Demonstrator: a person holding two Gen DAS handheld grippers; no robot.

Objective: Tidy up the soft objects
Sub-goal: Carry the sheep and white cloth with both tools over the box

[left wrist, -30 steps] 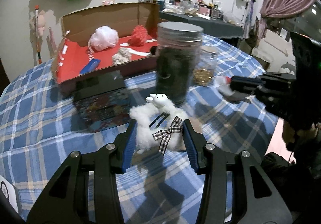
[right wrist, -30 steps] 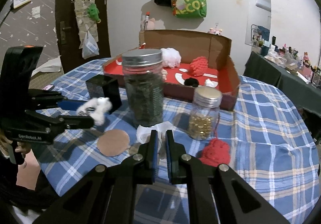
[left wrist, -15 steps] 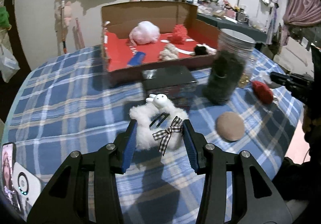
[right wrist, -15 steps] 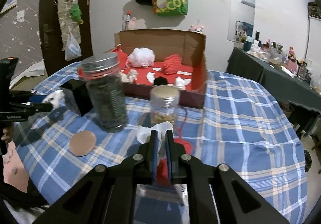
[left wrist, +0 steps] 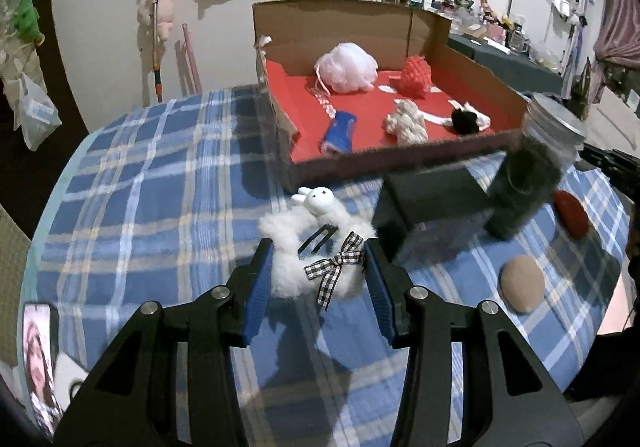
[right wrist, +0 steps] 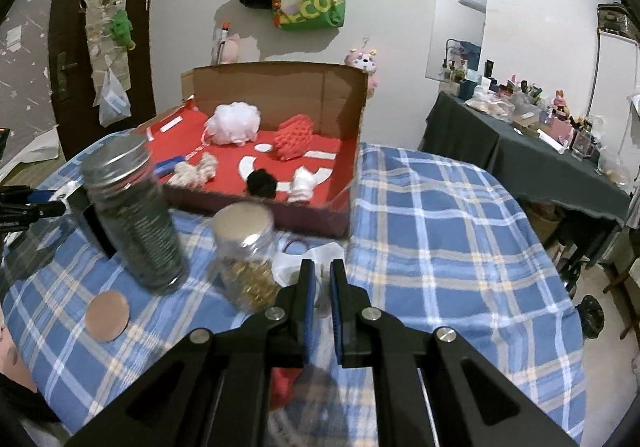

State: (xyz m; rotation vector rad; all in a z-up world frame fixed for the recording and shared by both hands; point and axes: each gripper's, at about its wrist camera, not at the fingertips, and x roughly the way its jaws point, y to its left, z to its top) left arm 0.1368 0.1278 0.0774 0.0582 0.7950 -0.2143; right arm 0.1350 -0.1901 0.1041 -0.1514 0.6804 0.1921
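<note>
My left gripper (left wrist: 318, 247) is shut on a white fluffy bunny plush (left wrist: 316, 275) with a checked bow, held just above the plaid tablecloth (left wrist: 160, 183). Ahead of it stands the cardboard box (left wrist: 400, 163) with a red floor, holding a pale mesh puff (left wrist: 348, 67), a red knitted piece (left wrist: 416, 77), a rope knot (left wrist: 406, 123), a black pom and a blue item. My right gripper (right wrist: 321, 265) is shut on a thin white soft piece (right wrist: 292, 263). A red knitted thing (right wrist: 282, 383) shows under its fingers, and lies on the cloth (left wrist: 572, 213) in the left wrist view.
A tall jar with dark contents (right wrist: 136, 215), a small jar of gold bits (right wrist: 246, 255) and a black box (left wrist: 432, 195) stand before the cardboard box (right wrist: 280, 87). A brown disc (right wrist: 107, 317) lies on the cloth. A phone (left wrist: 38, 359) lies at the table's near left edge.
Both grippers have swung across the table with their loads. In the left view the box has come to the centre and the tall jar slid right. In the right view the jars slid left.
</note>
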